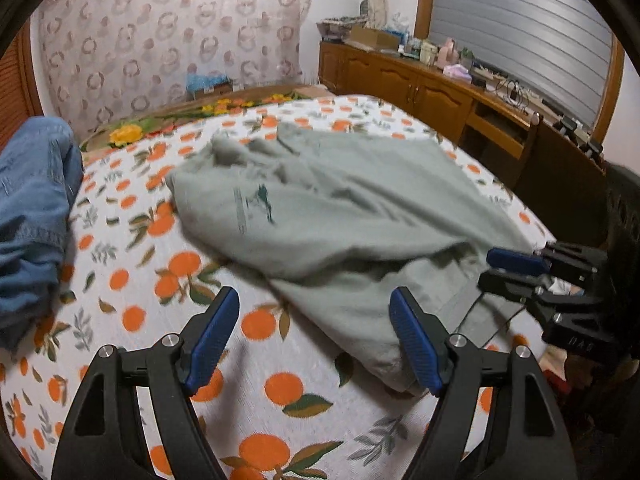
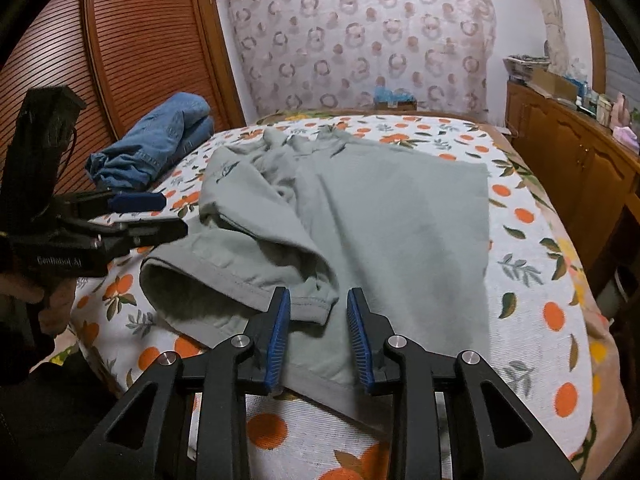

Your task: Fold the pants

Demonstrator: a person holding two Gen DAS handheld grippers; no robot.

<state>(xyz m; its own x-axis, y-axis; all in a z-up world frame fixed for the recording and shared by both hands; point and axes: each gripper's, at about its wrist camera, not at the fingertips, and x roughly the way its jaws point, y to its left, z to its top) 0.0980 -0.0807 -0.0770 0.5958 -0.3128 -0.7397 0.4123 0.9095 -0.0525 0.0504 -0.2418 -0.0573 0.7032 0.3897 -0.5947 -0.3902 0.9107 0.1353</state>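
A bedroom: a bed (image 2: 532,280) with an orange-print cover fills both views, a patterned curtain (image 2: 360,40) hangs behind its head, a slatted wooden door (image 2: 132,48) stands on one side and a long wooden sideboard (image 1: 420,88) cluttered with small items runs along the other.

The pants (image 2: 392,216), pale grey-green, lie spread across the middle of the bed, rumpled at the far end and smoother toward the near edge. One leg opening gapes toward the near corner, its hem turned up. A small dark logo shows on the cloth in the left wrist view. Folded jeans (image 2: 160,140) sit apart from them at the far side of the bed by the door.

The left gripper (image 1: 316,336) hangs over the near part of the bed with its jaws standing wide, nothing between them but the cover and an edge of the pants just beside the right pad; the pads touch no cloth.

The right gripper (image 2: 318,340) is over the pants' near hem, jaws partly apart. The hem's corner shows in the gap between the blue pads, but they are not pressed on it. A hand (image 2: 48,296) holds the left gripper's handle at the edge of the right wrist view
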